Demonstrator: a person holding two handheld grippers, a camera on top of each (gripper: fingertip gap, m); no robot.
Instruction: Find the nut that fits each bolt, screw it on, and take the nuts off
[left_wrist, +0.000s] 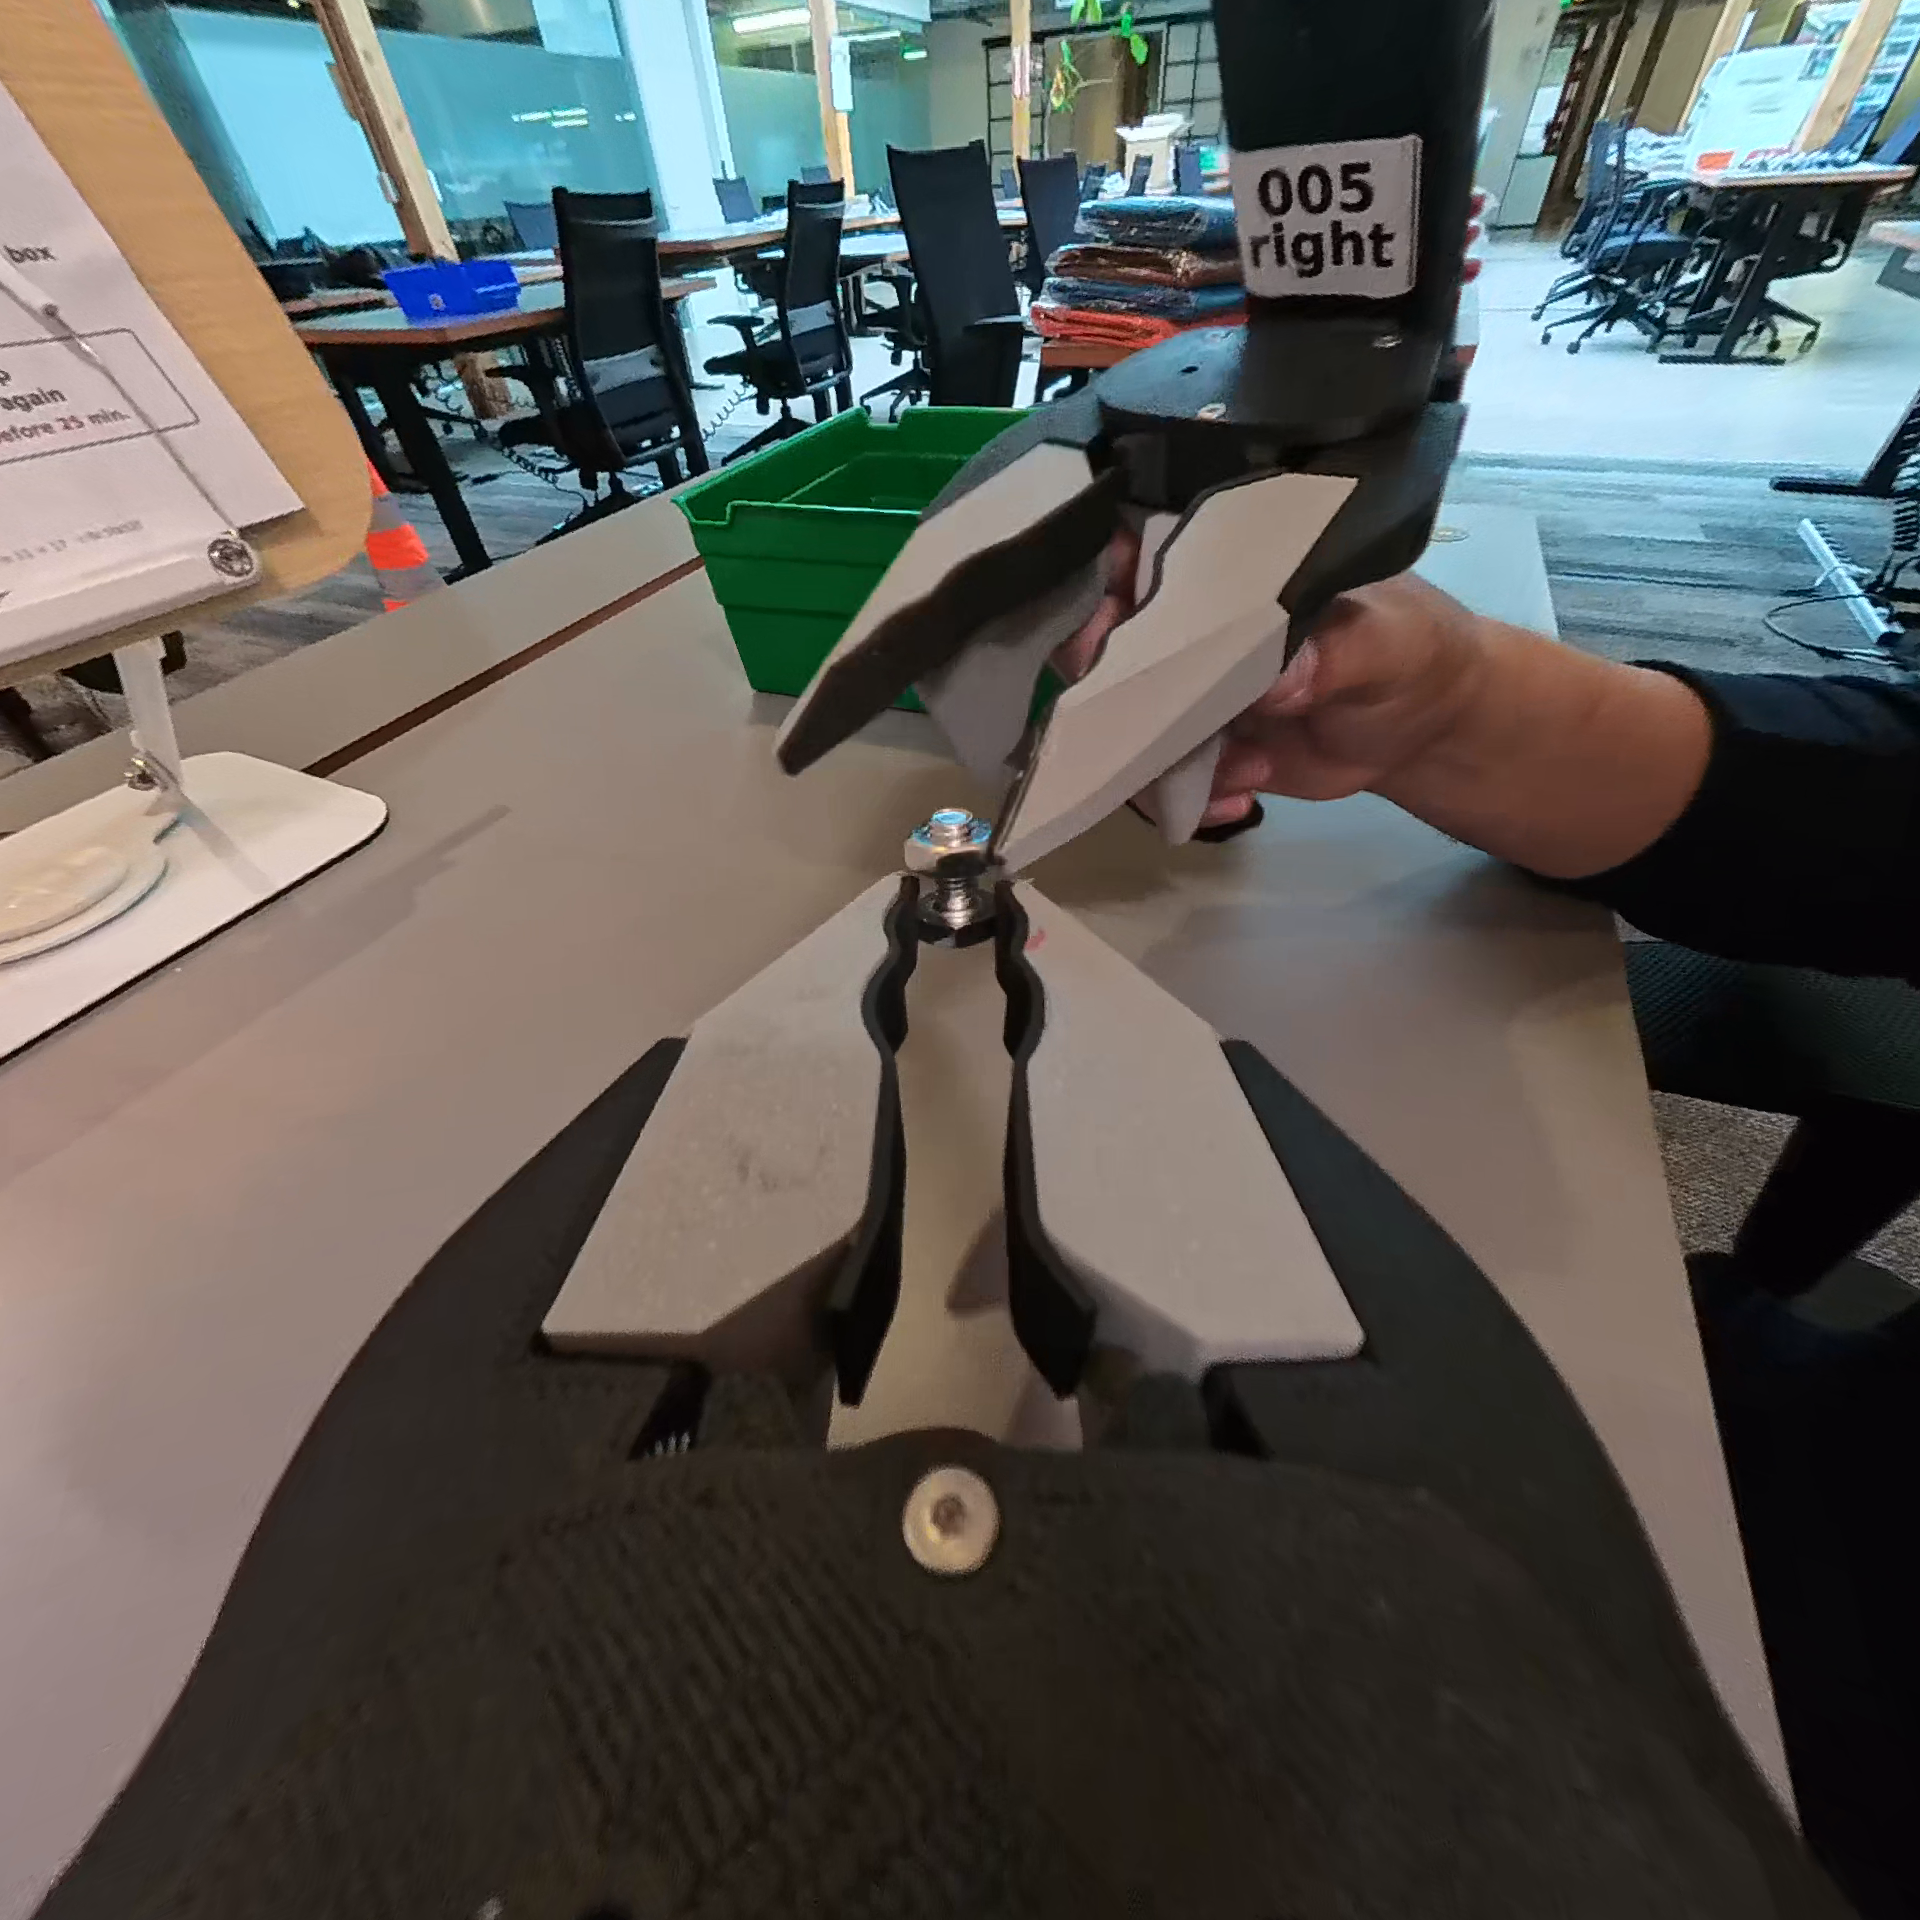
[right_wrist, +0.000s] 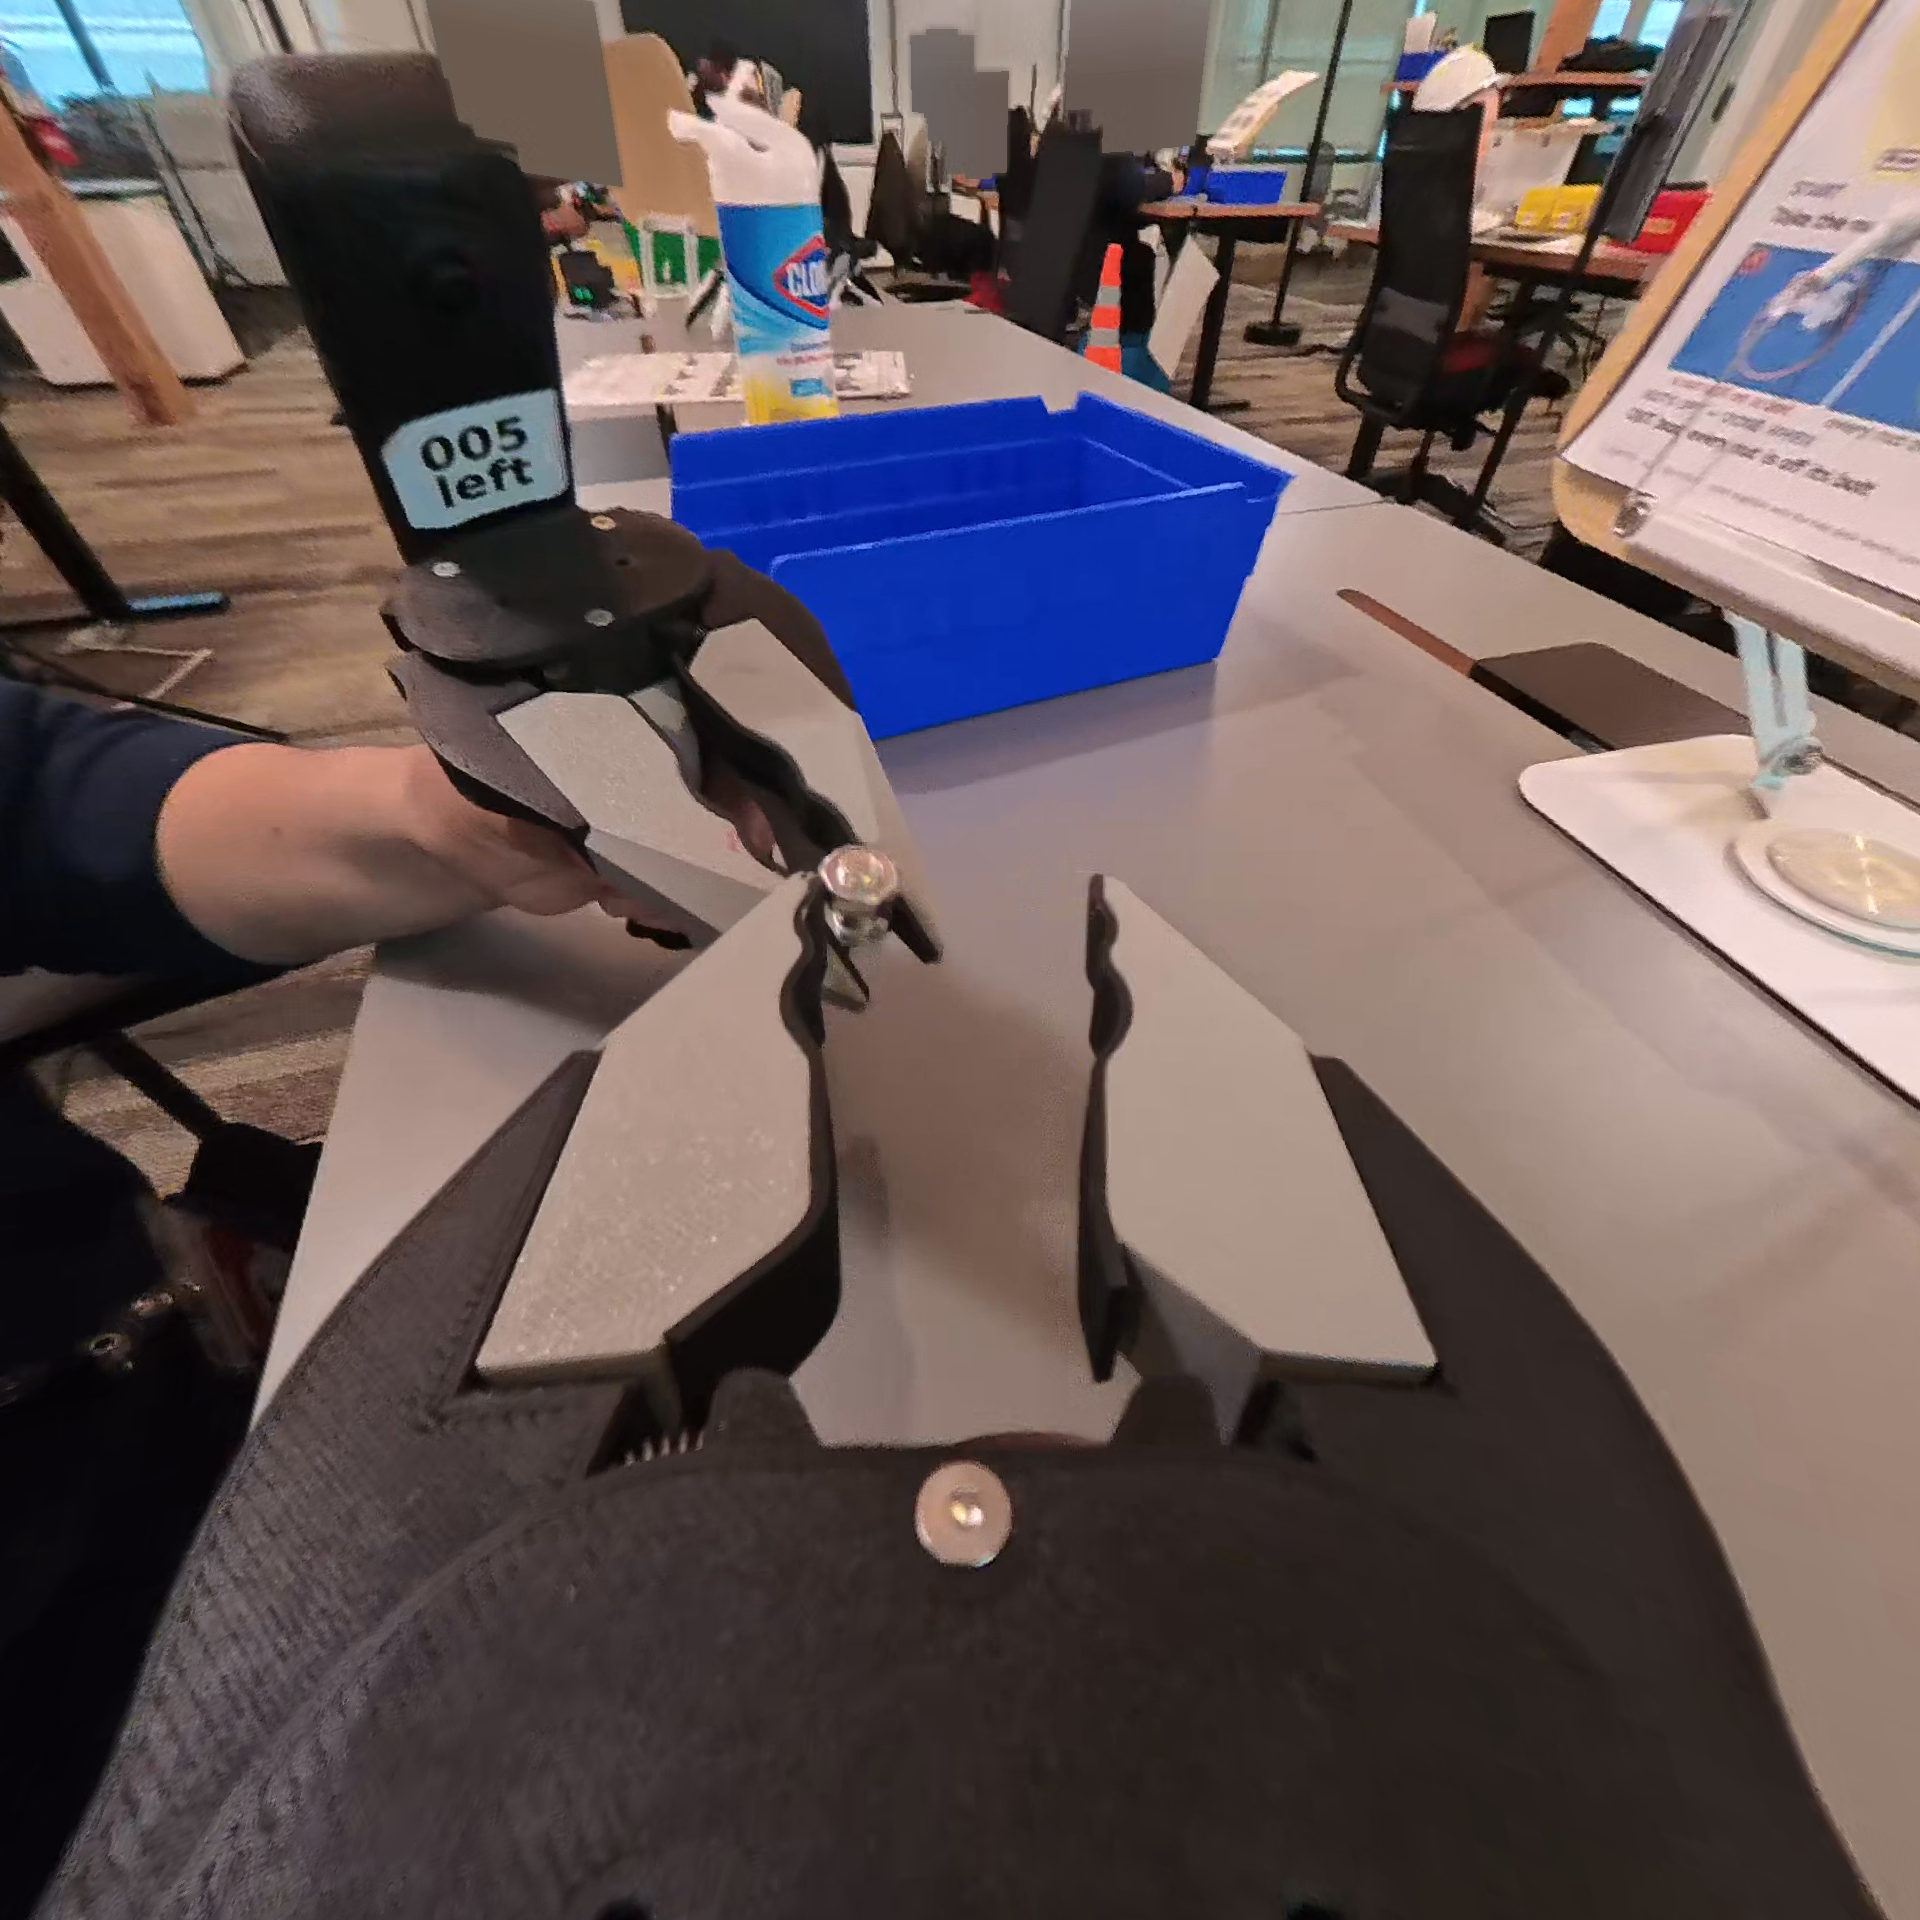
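My left gripper (left_wrist: 951, 906) is shut on a silver bolt (left_wrist: 951, 902) near its lower end and holds it upright above the grey table (left_wrist: 623, 935). A silver hex nut (left_wrist: 940, 844) sits on the bolt's upper end. My right gripper (right_wrist: 948, 912) is open with its jaws wide apart. In the left wrist view the right gripper (left_wrist: 899, 802) comes down from above, and one of its fingertips (left_wrist: 1023, 831) touches the nut's right side. In the right wrist view the nut (right_wrist: 857, 875) sits beside my left-hand finger (right_wrist: 727, 987), and the left gripper (right_wrist: 868, 940) holds the bolt from the left.
A green bin (left_wrist: 821, 540) stands on the table behind the grippers. A blue bin (right_wrist: 987, 603) stands at the far side in the right wrist view, with a spray bottle (right_wrist: 779, 301) behind it. A sign on a white stand (left_wrist: 156, 831) is at the table's side. A person's hand (left_wrist: 1382, 717) holds the right gripper. The tips of both grippers are at nearly the same place.
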